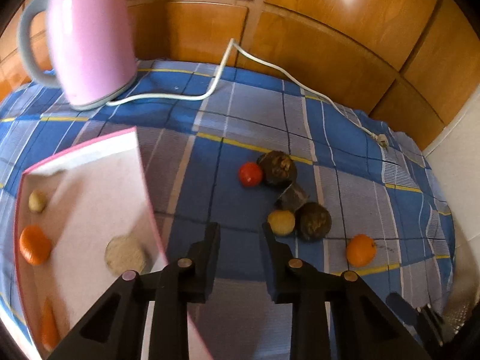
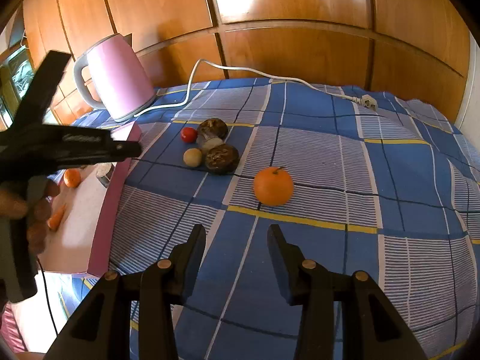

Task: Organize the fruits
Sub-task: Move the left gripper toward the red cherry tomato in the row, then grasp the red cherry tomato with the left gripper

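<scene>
Here, line by line:
Left claw (image 1: 241, 229): fingers spread, nothing between them, hanging over the blue checked cloth (image 1: 345, 138) on the table, just right of the tray's edge.
Right claw (image 2: 237, 234): fingers apart and empty, above the cloth, with the round orange fruit with a stem (image 2: 273, 185) ahead of it.
Pink-rimmed white rectangular tray (image 1: 90, 186): holds a second orange fruit (image 1: 34, 244), a small pale round fruit (image 1: 37, 200), a carrot-like orange piece (image 1: 49, 324) and a rough beige disc (image 1: 126, 255).
Loose cluster on the cloth: small red round fruit (image 1: 250, 174) touching a dark brown lumpy ball (image 1: 277, 169); a pale yellow ball (image 1: 281, 222) touching another dark brown ball (image 1: 315, 221); a dark cylinder (image 1: 292, 198) between the two pairs.
Pink electric kettle with grey handle (image 1: 90, 39): upright at the cloth's far side, its white cord (image 1: 270, 66) trailing right to a plug.
Backdrop: brown wooden panels (image 2: 270, 30).
</scene>
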### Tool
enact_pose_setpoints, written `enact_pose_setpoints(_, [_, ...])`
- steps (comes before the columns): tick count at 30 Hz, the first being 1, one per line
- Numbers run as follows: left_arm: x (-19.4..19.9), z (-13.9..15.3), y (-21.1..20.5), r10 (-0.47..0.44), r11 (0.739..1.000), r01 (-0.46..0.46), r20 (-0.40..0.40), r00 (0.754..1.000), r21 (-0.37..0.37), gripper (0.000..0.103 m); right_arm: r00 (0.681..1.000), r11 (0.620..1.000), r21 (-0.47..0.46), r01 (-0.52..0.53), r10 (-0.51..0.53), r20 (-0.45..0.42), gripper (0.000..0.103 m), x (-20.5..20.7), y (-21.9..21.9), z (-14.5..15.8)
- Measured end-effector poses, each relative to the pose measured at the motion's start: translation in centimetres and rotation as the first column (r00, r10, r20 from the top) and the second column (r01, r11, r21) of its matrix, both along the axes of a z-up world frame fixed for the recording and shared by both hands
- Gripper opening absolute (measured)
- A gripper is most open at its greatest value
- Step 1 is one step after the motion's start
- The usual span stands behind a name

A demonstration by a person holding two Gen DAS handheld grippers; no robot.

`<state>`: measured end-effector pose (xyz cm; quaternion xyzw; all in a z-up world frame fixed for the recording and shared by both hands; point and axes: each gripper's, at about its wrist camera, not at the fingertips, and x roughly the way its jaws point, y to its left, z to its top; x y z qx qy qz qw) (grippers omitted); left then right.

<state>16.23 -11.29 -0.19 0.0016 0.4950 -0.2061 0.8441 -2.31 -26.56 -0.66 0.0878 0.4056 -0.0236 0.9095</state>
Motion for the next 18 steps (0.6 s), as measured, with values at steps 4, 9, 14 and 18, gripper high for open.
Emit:
enact_pose_setpoints(4, [2.1, -0.6, -1.5, 0.001, 1.0, -0.001, 0.0, 1.0, 0.008, 0.027, 1.0, 1.0, 0.012, 0.002, -0.002, 0.001, 0.043, 0.2, -0.5, 0.0])
enact_pose_setpoints(9, [4.4, -1.6, -2.8, -0.01, 1.0, 0.01, -0.024, 1.0, 0.025, 0.027, 1.0, 1.0, 0.025, 0.006, -0.006, -0.01, 0.043, 0.5, -1.1, -0.4])
enact_pose_setpoints(14, [5.9, -2.5, -3.1, 0.023, 1.0, -0.023, -0.037, 0.999, 0.004, 0.027, 0.999, 0.999, 0.043, 0.023, -0.022, -0.026, 0.043, 0.7, -1.9, -0.9])
enact_pose_setpoints(18, [6.8, -3.3, -3.4, 0.04, 0.998, -0.043, -0.059, 0.997, -0.051, 0.028, 0.999, 0.998, 0.052, 0.026, -0.025, -0.029, 0.043, 0.9, -2.2, -1.0])
